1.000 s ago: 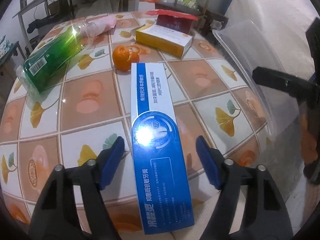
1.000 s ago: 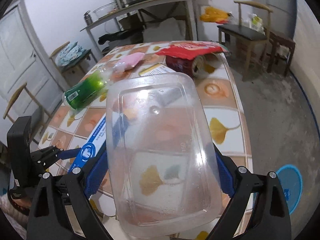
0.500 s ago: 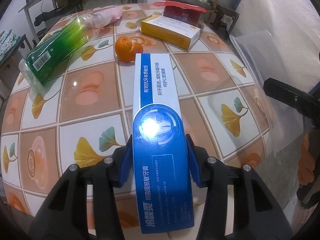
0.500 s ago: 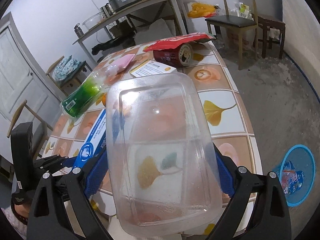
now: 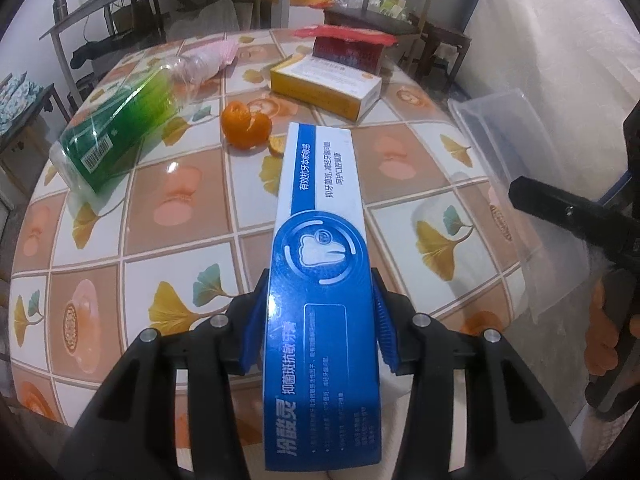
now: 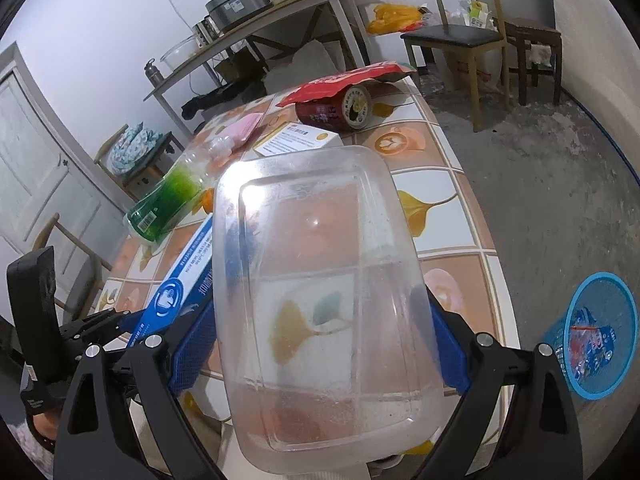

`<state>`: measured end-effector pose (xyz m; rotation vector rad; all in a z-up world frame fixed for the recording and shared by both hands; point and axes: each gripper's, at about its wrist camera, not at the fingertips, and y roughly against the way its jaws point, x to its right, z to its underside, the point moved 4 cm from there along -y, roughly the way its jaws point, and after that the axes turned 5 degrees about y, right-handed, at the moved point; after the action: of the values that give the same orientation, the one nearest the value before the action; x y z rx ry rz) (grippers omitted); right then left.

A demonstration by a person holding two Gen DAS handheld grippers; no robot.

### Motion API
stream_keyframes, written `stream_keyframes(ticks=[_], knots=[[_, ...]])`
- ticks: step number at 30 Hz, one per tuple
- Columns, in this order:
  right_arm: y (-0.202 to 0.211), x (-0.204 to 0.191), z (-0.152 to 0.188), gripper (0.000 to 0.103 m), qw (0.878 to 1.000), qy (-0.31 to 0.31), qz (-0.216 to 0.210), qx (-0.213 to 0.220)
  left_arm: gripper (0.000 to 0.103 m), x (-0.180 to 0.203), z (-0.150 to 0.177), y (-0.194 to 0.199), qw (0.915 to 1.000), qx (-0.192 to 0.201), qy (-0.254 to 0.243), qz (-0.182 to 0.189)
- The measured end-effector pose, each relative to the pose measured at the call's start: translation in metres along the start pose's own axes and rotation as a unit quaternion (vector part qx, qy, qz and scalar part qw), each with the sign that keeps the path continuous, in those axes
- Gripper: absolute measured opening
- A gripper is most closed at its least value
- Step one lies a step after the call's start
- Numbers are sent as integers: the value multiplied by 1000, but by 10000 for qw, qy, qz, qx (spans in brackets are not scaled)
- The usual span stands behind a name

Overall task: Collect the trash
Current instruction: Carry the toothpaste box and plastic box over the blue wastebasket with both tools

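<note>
A long blue and white toothpaste box [image 5: 316, 200] points away from me over the tiled table [image 5: 180, 208], and my left gripper [image 5: 317, 280] is shut on its near half, blue pads pressing both long sides. My right gripper [image 6: 320, 300] is shut on a clear plastic container [image 6: 320, 240], held over the table's near right edge. That container [image 5: 504, 152] shows at the right of the left wrist view. In the right wrist view the toothpaste box [image 6: 180, 276] and left gripper [image 6: 92, 320] sit low on the left.
On the table lie a green plastic bottle [image 5: 116, 136], orange peel [image 5: 244, 124], a yellow and white box [image 5: 324, 86], a red can [image 6: 336, 110] under a red wrapper, and a pink pack [image 5: 224, 50]. A blue mesh bin [image 6: 592, 344] stands on the floor at right. Chairs stand behind.
My left gripper's jaws went from wide open beside the toothpaste box to shut on it. The right gripper tilted with the container, bringing the blue bin into view.
</note>
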<state>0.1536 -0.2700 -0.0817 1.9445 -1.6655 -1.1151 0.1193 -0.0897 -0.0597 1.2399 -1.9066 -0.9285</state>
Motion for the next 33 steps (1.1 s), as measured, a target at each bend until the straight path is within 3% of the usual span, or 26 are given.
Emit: stream_keyframes(ticks=[16, 33], knots=[[32, 18, 3, 90, 9993, -202, -4, 323, 44, 41, -10, 26, 9984, 367, -402, 141], [76, 70, 22, 89, 9941, -750, 214, 755, 44, 111, -16, 33, 9915, 552, -1126, 344]])
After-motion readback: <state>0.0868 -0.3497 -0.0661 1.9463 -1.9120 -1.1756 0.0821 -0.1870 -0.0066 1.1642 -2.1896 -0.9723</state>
